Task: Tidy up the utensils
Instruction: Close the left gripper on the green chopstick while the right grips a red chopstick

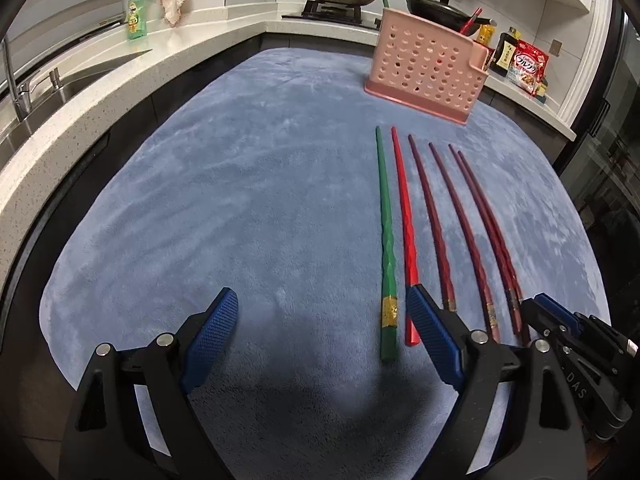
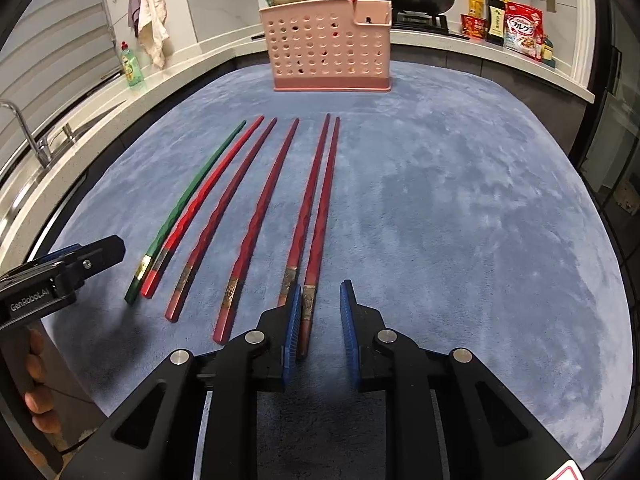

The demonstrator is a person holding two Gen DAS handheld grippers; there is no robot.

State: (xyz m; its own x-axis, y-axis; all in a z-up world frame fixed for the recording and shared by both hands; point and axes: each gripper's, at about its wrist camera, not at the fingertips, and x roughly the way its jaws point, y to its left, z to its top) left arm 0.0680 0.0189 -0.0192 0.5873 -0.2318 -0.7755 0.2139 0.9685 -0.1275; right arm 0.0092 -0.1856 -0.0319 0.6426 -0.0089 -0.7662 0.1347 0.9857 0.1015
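Right wrist: six chopsticks side by side, one green; both tongs spread, empty.

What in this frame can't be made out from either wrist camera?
- Contents of the pink basket: both views, its holed wall hides them.
- Handle ends of the two rightmost chopsticks: left wrist view, covered by the right gripper.
- Print on the dish soap bottle: too small.
- Person's hand: right wrist view, cut off by the edge.

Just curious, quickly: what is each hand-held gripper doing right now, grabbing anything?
Left hand-held gripper: open, holding nothing.
Right hand-held gripper: open, around the end of a dark red chopstick, not gripping it.
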